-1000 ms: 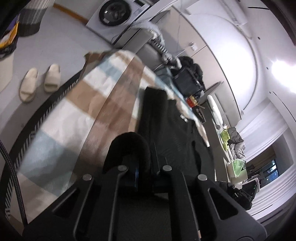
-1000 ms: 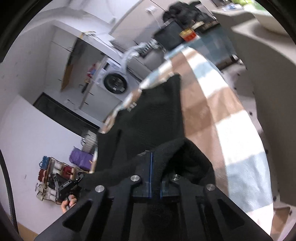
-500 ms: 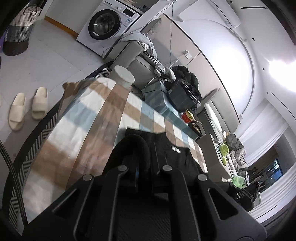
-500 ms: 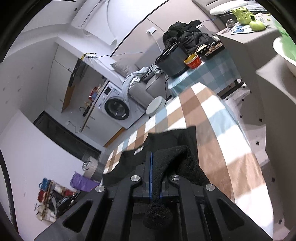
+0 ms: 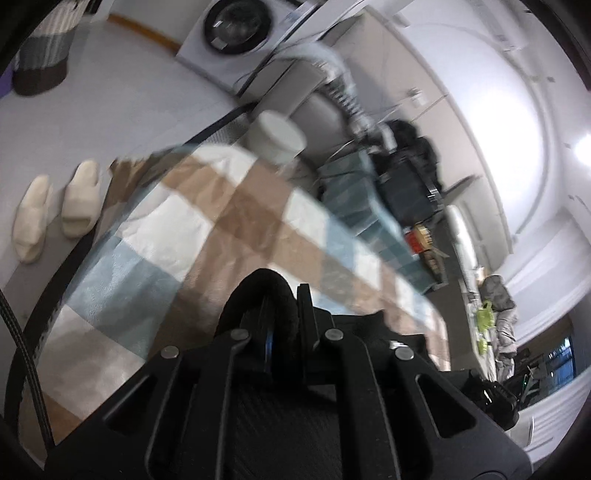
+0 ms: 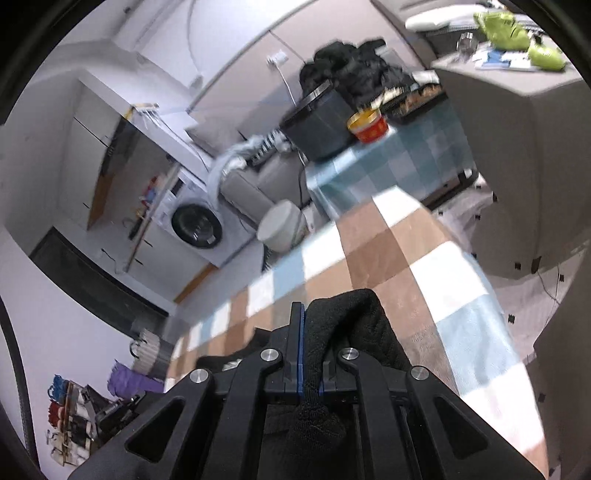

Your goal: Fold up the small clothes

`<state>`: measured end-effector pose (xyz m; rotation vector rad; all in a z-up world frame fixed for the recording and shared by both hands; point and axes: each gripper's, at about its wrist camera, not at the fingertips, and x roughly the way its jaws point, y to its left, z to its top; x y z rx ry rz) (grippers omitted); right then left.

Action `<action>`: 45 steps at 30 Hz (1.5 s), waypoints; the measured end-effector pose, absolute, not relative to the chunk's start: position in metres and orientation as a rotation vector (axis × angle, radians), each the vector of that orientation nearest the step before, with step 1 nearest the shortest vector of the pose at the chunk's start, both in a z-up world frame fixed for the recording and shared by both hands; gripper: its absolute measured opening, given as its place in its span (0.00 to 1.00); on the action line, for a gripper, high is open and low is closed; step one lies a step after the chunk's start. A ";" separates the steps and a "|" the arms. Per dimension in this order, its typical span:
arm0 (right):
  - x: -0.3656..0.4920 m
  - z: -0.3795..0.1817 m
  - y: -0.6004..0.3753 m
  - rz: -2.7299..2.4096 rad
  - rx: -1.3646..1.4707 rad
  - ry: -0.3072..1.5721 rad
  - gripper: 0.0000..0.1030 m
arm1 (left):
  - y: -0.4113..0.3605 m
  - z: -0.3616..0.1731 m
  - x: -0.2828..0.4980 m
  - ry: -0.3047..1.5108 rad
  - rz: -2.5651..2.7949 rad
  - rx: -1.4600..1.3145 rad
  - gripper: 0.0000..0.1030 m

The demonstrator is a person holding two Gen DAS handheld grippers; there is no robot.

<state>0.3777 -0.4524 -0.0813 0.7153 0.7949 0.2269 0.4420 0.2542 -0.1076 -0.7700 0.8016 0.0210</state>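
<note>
A small black knit garment is pinched in both grippers above a table with a brown, white and blue checked cloth. My left gripper is shut on one black edge, which bulges over its fingers. My right gripper is shut on another black edge, which loops over its right finger. More of the garment hangs low behind the right gripper body. The checked cloth fills the middle of the right wrist view.
A white round stool and a washing machine stand beyond the table. Slippers lie on the floor at left. A side table holds a red tub and a black box.
Both grippers have lifted and pulled back with the garment. The black cloth that lay spread over the checked table a second ago now sits bunched at the fingers, and more bare cloth shows.
</note>
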 end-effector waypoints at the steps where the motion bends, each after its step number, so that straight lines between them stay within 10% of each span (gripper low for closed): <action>1: 0.386 -0.091 -0.455 0.223 0.757 0.856 0.07 | 0.256 -0.113 0.446 0.826 0.028 -0.782 0.06; 8: 0.368 -0.104 -0.472 0.262 0.838 0.897 0.22 | 0.263 -0.115 0.427 0.826 0.030 -0.770 0.42; 21: 0.319 -0.099 -0.418 0.372 0.739 0.979 0.31 | 0.226 -0.110 0.366 0.879 -0.054 -0.773 0.44; 45: 0.402 -0.125 -0.392 0.280 0.847 0.952 0.38 | 0.184 -0.121 0.485 0.891 -0.099 -0.744 0.55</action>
